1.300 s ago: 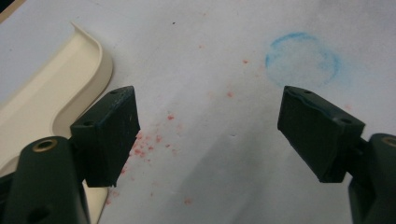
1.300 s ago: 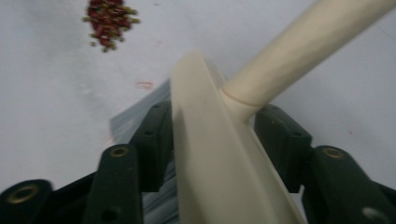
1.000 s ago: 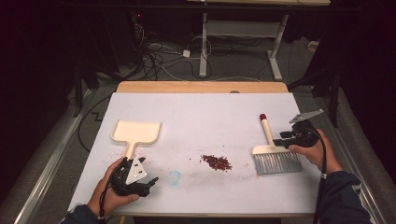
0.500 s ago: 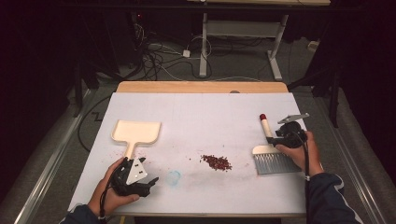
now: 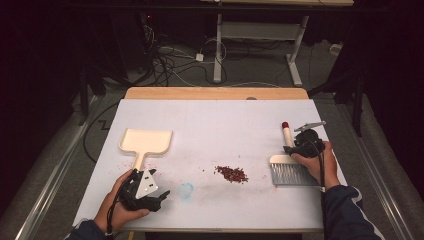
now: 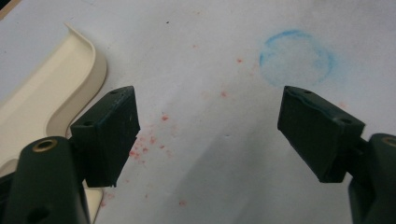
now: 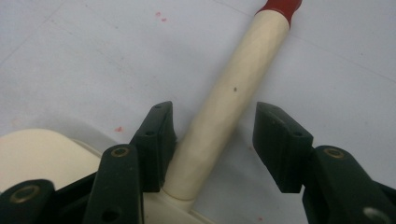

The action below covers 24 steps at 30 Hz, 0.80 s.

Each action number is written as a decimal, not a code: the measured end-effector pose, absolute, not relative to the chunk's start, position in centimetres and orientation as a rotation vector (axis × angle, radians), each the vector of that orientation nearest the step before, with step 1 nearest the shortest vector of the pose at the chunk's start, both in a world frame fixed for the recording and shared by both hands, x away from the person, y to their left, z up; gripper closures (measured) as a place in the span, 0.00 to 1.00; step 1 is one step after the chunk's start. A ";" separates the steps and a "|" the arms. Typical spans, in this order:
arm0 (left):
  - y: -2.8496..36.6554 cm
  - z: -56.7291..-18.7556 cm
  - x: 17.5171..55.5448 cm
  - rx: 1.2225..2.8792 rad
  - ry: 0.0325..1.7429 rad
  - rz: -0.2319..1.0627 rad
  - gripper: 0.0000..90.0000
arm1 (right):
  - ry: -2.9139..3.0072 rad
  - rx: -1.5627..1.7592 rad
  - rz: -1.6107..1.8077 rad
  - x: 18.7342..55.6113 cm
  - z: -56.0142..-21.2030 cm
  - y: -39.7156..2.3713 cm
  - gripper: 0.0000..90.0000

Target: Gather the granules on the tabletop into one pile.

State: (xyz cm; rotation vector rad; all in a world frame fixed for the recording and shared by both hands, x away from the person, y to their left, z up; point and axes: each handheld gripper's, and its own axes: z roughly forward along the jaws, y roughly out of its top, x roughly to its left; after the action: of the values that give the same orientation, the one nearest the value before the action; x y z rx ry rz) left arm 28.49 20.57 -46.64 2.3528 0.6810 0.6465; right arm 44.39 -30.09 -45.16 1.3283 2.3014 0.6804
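Note:
A cream brush lies flat at the table's right, its grey bristles (image 5: 294, 175) toward me and its red-tipped handle (image 5: 287, 136) pointing away. My right gripper (image 5: 294, 150) is down over the base of that handle (image 7: 238, 84). Its jaws (image 7: 212, 140) straddle the handle; the left pad (image 7: 156, 140) is against it and the right pad (image 7: 278, 144) stands apart, so the gripper is open. A cream dustpan (image 5: 147, 141) lies at the left. My left gripper (image 5: 162, 196) rests open beside the dustpan's handle (image 6: 46, 93), nothing between its jaws (image 6: 208, 135). A small pile of red crumbs (image 5: 231, 173) sits mid-table.
A faint blue ring mark (image 5: 186, 190) is on the white table cover just ahead of the left gripper (image 6: 295, 58). Scattered red specks (image 6: 144, 144) dot the cover. A bare wooden strip (image 5: 215, 93) runs along the table's far edge, with cables on the floor beyond.
My right hand has moved left and down onto the brush, so its jaws now straddle the handle. The left hand, dustpan and crumbs have not moved.

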 end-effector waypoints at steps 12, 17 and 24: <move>20.8 -46.4 28.5 2.325 0.691 0.660 0.22 | 2.140 1.135 0.982 42.1 -41.6 -29.7 0.43; 21.0 -46.2 28.6 2.309 0.697 0.668 0.22 | 2.077 1.038 1.086 40.3 -40.1 -29.0 0.36; 20.9 -45.9 28.9 2.289 0.696 0.677 0.22 | 1.995 0.962 1.174 37.7 -38.7 -28.7 0.30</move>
State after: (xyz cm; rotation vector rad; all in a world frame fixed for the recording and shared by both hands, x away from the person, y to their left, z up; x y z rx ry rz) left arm 28.88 20.94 -45.88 2.2892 0.6959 0.6766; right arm 37.67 -28.71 -38.75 0.9619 1.9952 1.1738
